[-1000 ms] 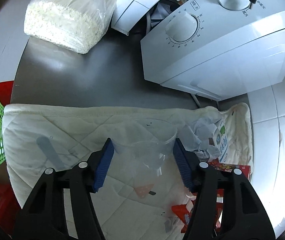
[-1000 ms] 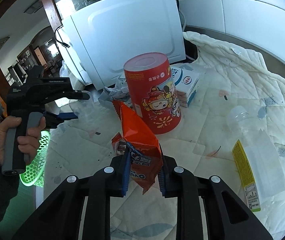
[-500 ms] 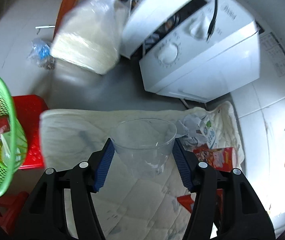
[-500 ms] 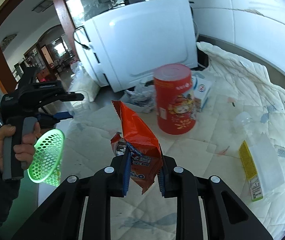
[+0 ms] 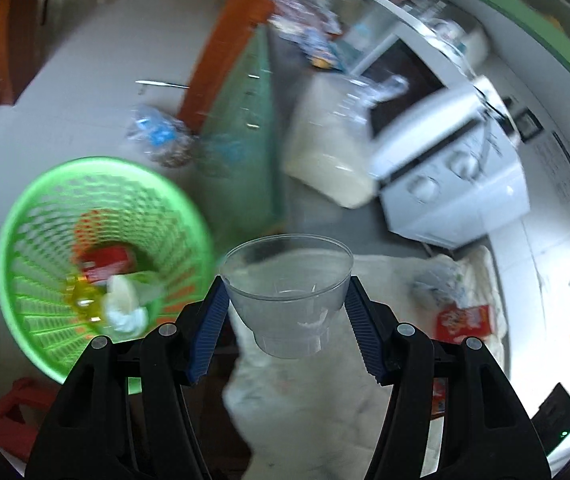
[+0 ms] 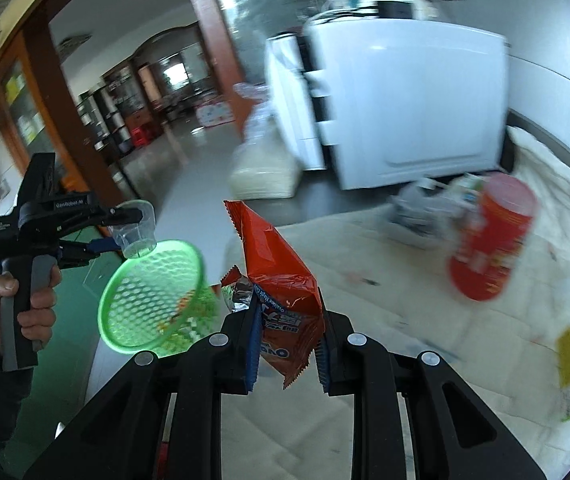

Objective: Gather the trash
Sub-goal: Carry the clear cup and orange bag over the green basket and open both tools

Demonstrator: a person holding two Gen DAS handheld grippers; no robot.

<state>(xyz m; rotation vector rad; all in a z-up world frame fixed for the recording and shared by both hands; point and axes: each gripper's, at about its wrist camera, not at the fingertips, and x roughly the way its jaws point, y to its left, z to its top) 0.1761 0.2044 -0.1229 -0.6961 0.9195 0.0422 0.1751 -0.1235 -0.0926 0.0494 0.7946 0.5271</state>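
- Between the jaws of the left gripper (image 5: pixel 287 310) sits a clear plastic cup (image 5: pixel 287 294), mouth pointing forward, the blue pads pressed on its tapered wall just behind the rim. It looks thin, light and slick; I judge a hard squeeze would buckle it and a loose one would let it slide forward along the taper, so the wide band near the rim is the place to hold.
- The right gripper (image 6: pixel 287 334) has its jaws closed on the lower end of an orange snack wrapper (image 6: pixel 277 264), which stands up beyond the pads. Crinkly film, nearly weightless and limp: pinching the flat sealed end should keep it from slipping.
- Left of and below the left jaws, the green basket (image 5: pixel 25 216) gapes open, with scraps already in its bottom. The right view shows the cup just above the basket's rim.
- Farther out, right of the right jaws, a red canister (image 6: pixel 491 236) stands on the quilted cloth (image 6: pixel 405 340) over the tabletop, with crumpled paper (image 6: pixel 417 208) beyond it.
- Much is motion-blurred.
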